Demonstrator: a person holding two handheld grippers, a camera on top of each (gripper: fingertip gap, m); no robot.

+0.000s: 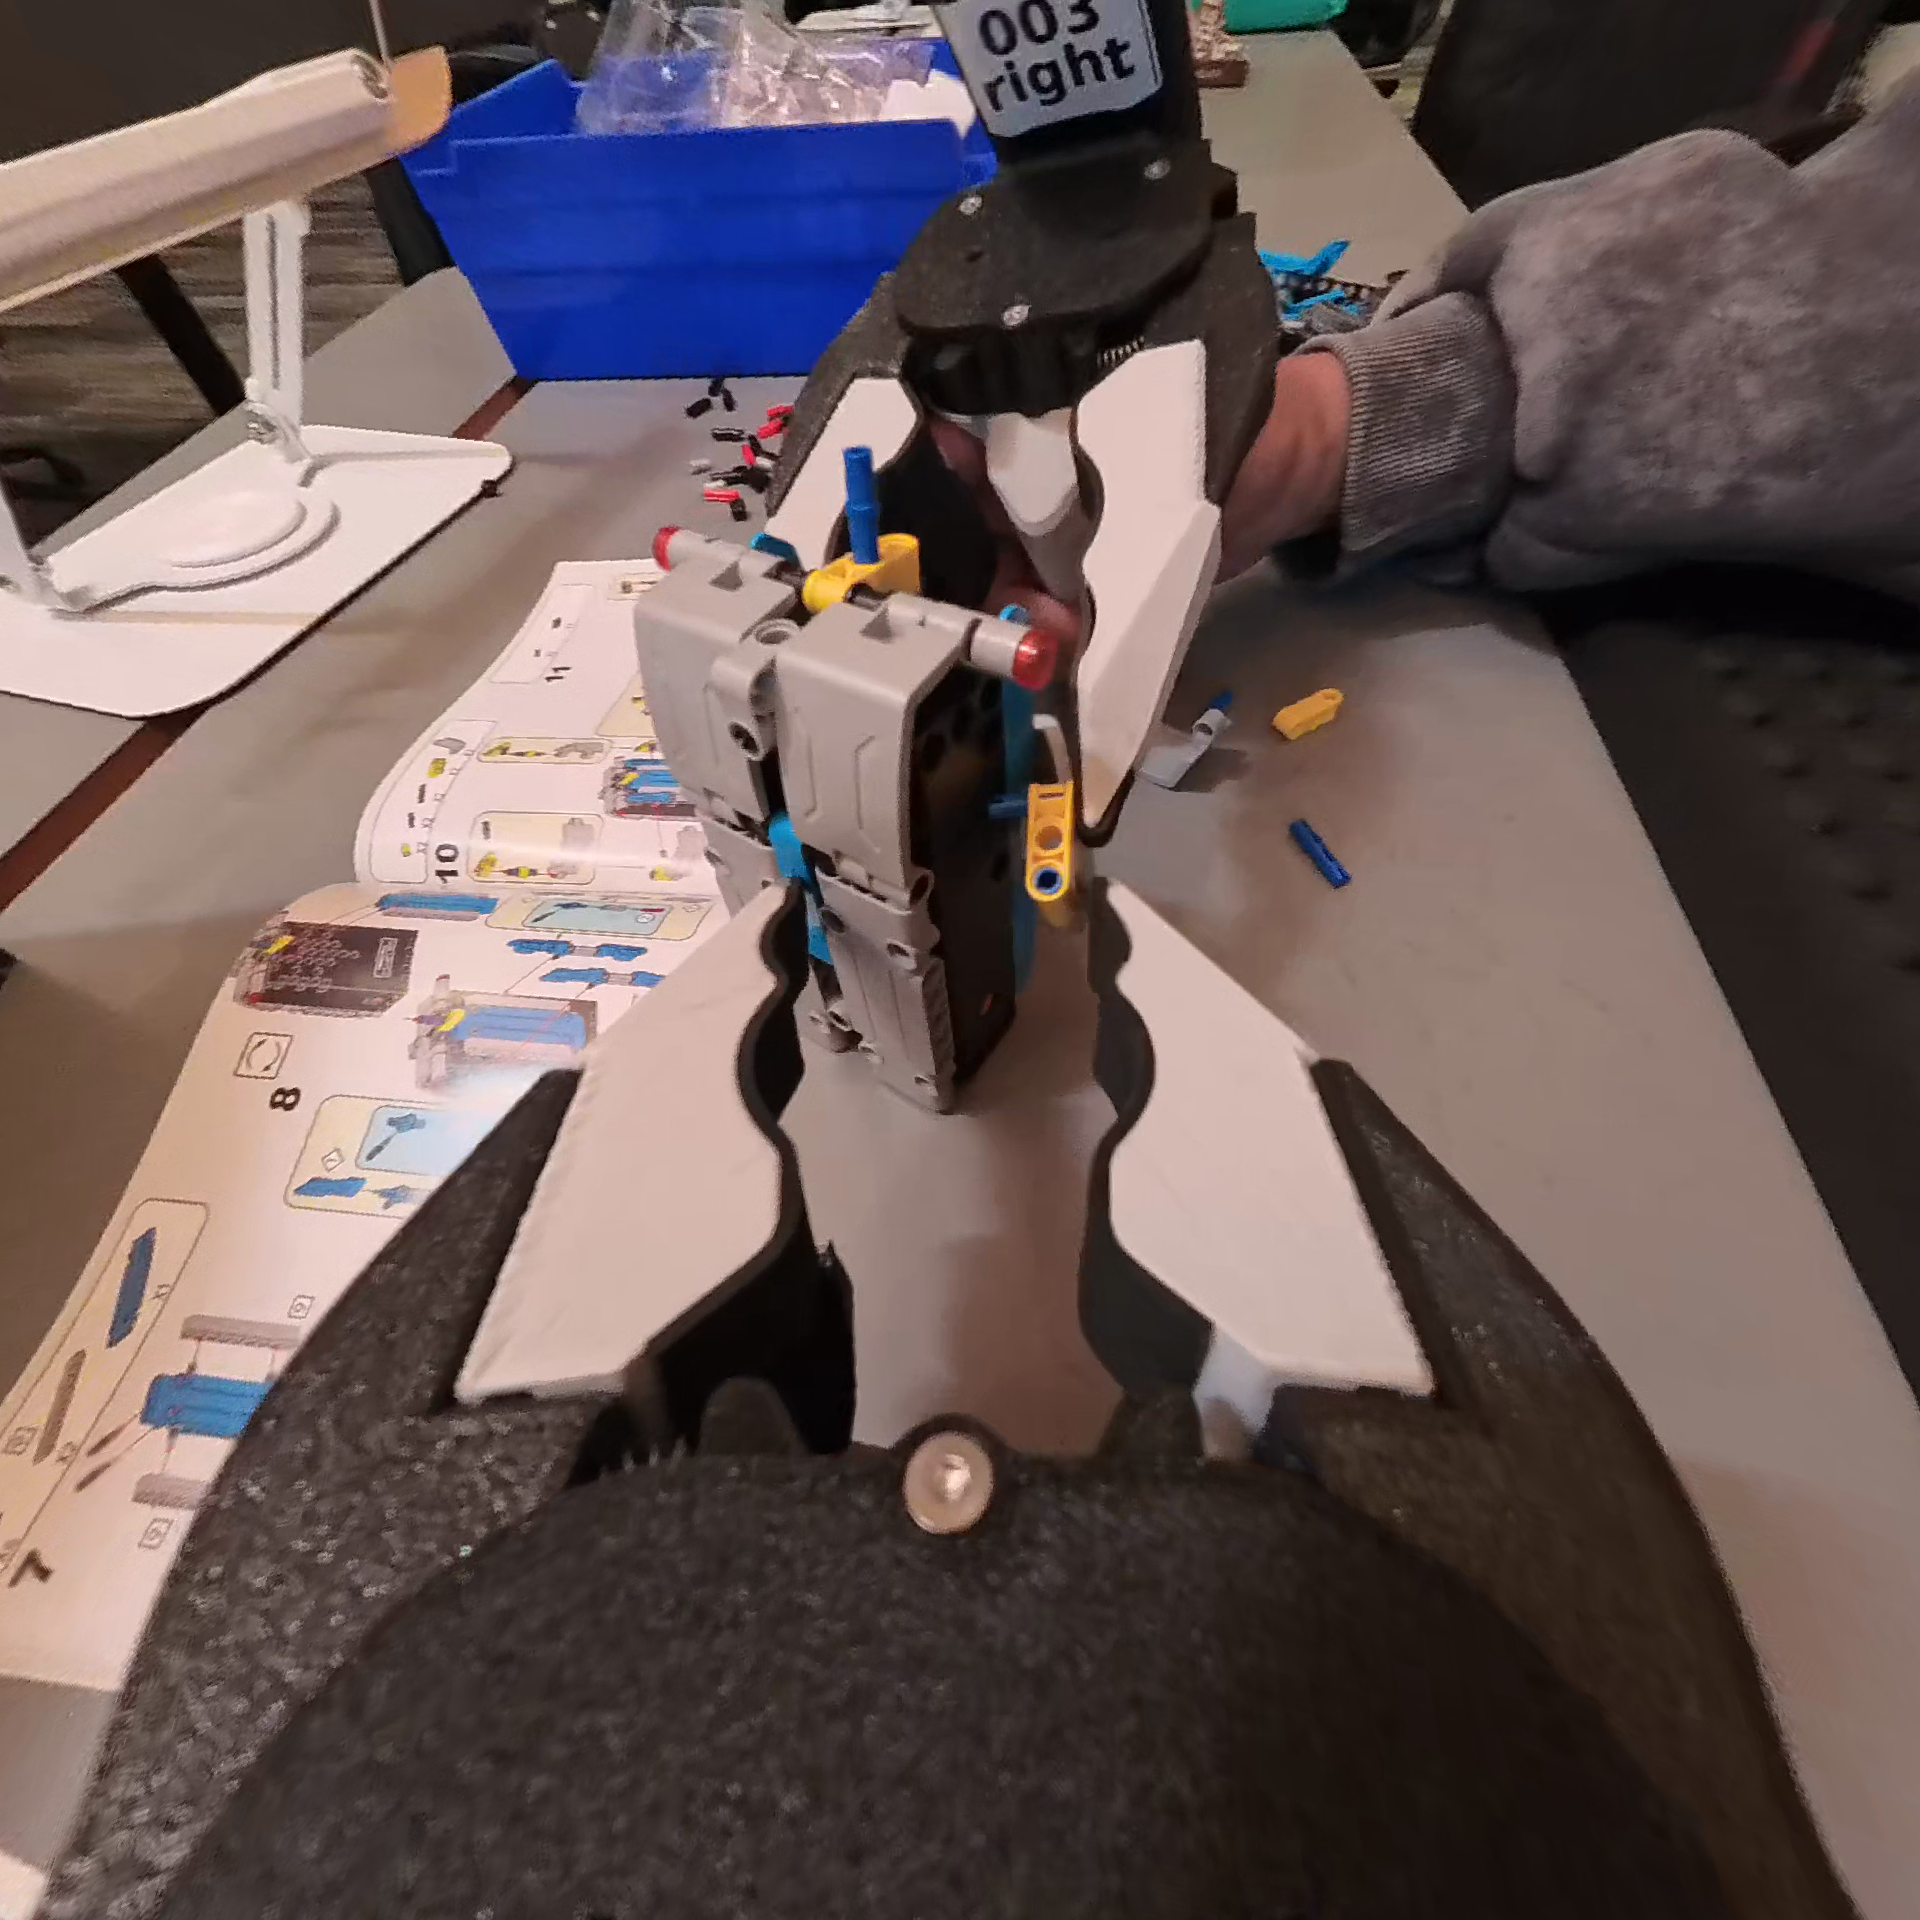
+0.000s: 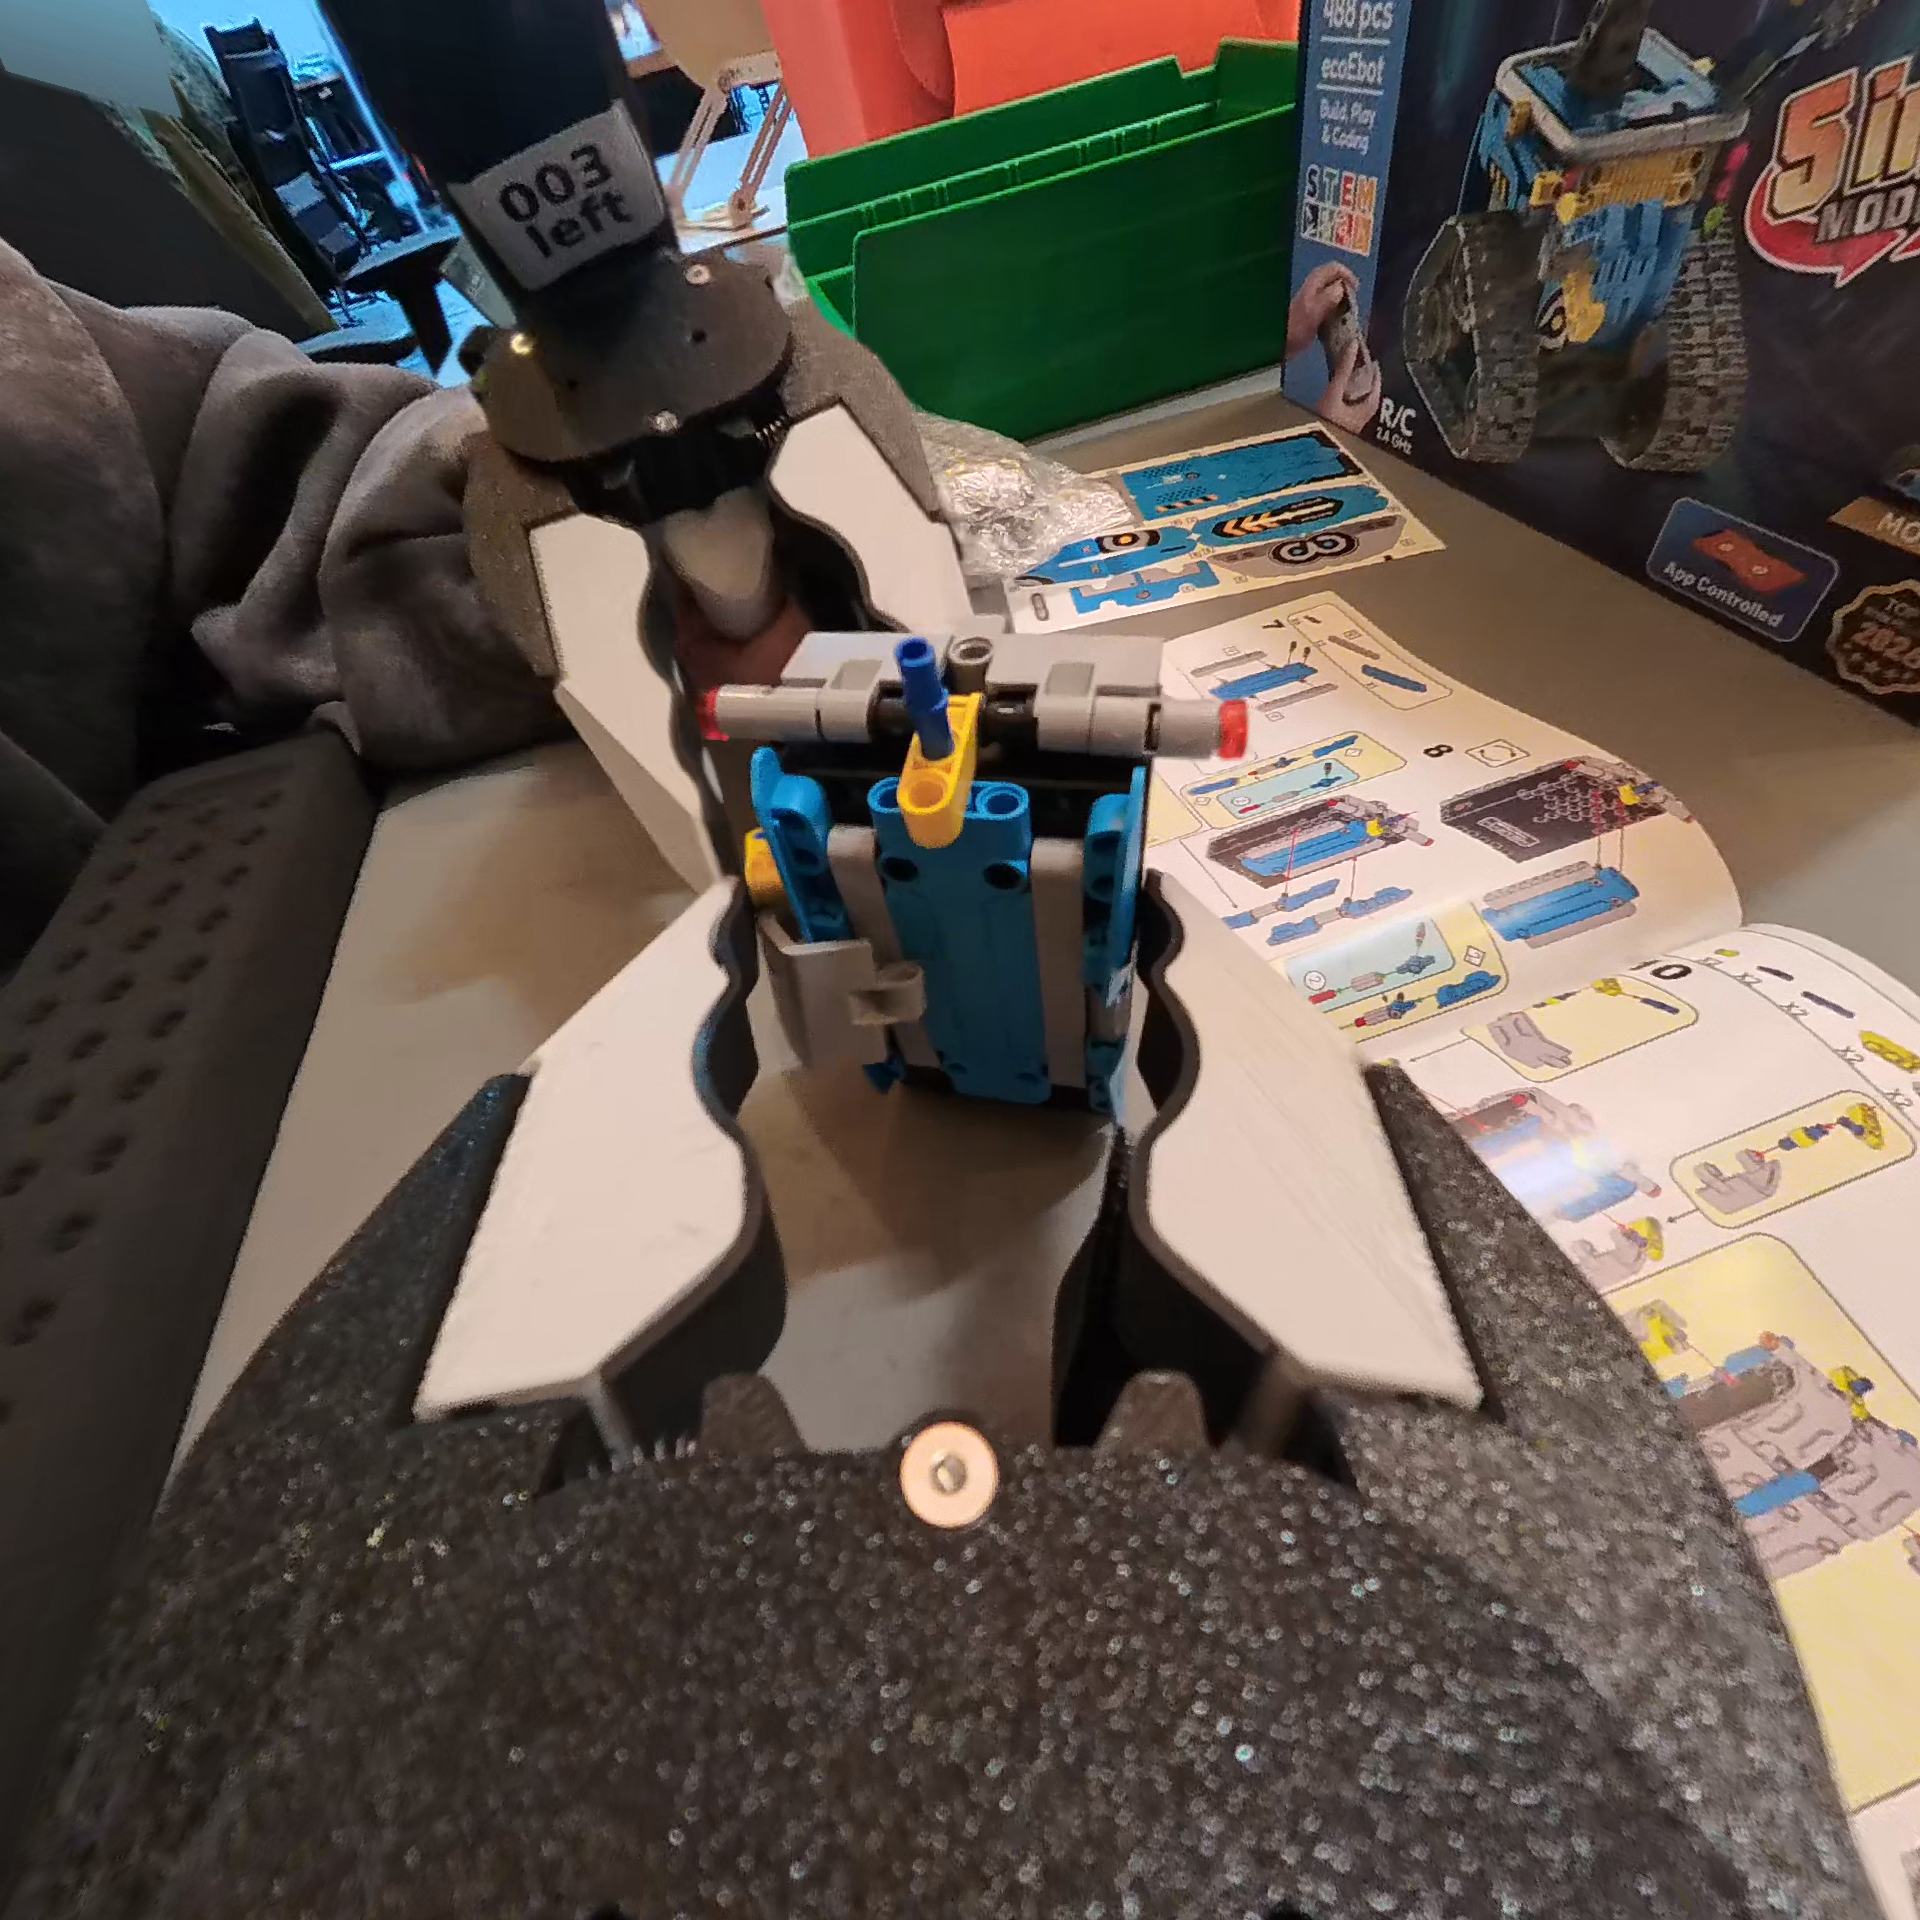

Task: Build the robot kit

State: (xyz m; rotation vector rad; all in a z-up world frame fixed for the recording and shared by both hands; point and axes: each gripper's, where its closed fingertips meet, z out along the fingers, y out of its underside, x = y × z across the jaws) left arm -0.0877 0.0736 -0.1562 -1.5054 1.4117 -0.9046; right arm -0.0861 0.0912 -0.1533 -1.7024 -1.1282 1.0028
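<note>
A brick model (image 1: 862, 790) of grey, black and blue parts stands upright on the grey table (image 1: 1455, 935), with a blue pin and a yellow connector on top. My left gripper (image 1: 940, 904) is shut on its lower half: one fingertip lies on the grey face, the other beside a yellow beam (image 1: 1049, 847). My right gripper (image 2: 940, 904) faces it from the opposite side and is shut on the model (image 2: 977, 935), with its fingertips on the grey panel and the blue side. Its finger (image 1: 1143, 582) shows beyond the model in the left wrist view.
An open instruction booklet (image 1: 436, 935) lies beside the model. A blue bin (image 1: 675, 239), a white stand (image 1: 260, 520) and loose pins (image 1: 743, 457) are behind it. A yellow piece (image 1: 1307, 714) and blue pin (image 1: 1320, 852) lie right. A green bin (image 2: 1039, 281) and kit box (image 2: 1610, 312) stand opposite. My two grippers' fingertips are within a few centimetres of each other.
</note>
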